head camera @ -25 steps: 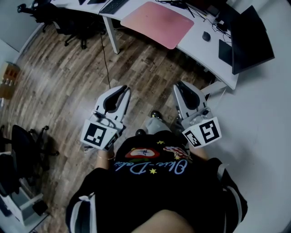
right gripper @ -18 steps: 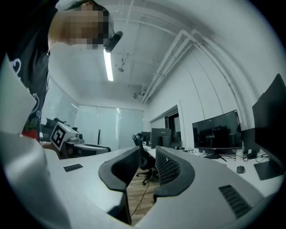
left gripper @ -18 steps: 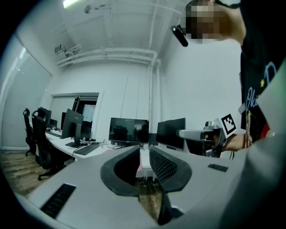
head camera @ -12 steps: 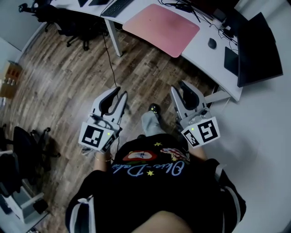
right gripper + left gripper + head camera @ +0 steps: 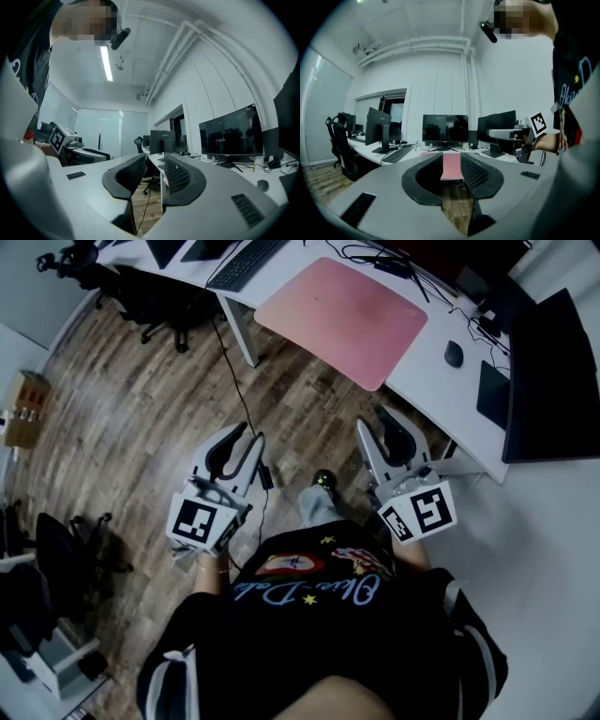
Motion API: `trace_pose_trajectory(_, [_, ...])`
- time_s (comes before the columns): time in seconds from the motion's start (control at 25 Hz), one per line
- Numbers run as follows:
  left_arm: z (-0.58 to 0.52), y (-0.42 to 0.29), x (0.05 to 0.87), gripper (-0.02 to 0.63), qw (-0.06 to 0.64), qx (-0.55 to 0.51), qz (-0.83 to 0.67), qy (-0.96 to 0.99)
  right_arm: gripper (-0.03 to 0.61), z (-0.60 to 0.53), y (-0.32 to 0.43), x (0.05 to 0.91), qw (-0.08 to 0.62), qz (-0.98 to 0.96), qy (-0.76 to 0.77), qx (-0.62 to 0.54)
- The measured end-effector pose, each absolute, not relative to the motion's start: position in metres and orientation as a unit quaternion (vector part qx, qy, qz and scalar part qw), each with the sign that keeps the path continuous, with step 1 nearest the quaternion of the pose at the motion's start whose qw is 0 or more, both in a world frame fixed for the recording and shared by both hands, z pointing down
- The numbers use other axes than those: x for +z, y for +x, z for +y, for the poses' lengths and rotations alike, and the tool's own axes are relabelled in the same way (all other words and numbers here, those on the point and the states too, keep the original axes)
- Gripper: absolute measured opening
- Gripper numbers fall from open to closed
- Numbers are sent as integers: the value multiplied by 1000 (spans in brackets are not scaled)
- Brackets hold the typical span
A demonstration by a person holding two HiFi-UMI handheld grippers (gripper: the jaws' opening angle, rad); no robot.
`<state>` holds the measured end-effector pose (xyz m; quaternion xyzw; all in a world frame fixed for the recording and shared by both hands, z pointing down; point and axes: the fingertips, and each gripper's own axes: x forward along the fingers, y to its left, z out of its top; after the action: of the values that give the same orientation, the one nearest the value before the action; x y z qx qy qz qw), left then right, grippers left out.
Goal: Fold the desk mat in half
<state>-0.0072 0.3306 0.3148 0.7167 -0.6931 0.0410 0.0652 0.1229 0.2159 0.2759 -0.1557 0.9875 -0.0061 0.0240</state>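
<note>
A white desk [image 5: 422, 367] is seen from eleven to two o'clock. On it a plain pink desk mat [image 5: 342, 307] lies flat, unfolded, round-cornered, at twelve. Below, the left gripper [image 5: 246, 439] and right gripper [image 5: 373, 424] are held partly parted, having just been opening, with nothing between them.

Black printed T-shirt [image 5: 319, 634], white-striped sleeves [image 5: 165, 667]

A white tabletop [image 5: 424, 360] crosses the top of the frame. A black keyboard [image 5: 246, 261] lies at its upper-left end. A dark mouse [image 5: 454, 354] lies at upper right, near a black monitor [image 5: 553, 381]. A thin black cable [image 5: 232, 379] runs down over the wooden floor [image 5: 122, 418]. Black office chairs [image 5: 150, 296] stand at upper left.
</note>
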Motion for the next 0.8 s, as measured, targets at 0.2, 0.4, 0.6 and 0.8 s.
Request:
trace_pose_trajectory(0.2, [290,-28,317,98,62,60,-695,714,101,176,108,279,15,987,-161,-6])
trace_pose_trajectory(0.4, [252,-45,323,103,62,82,-696,711,109,138,98,282,12,986,-166,-9])
trace_pose_trajectory(0.6, [215,-61,340,111,55,125,-697,704,121,103,92,295,-9,985,-170,-7])
trace_pose_trajectory(0.8, [183,-81,356,115,29,180,-700,691,135,81,82,315,-41,985,-165,9])
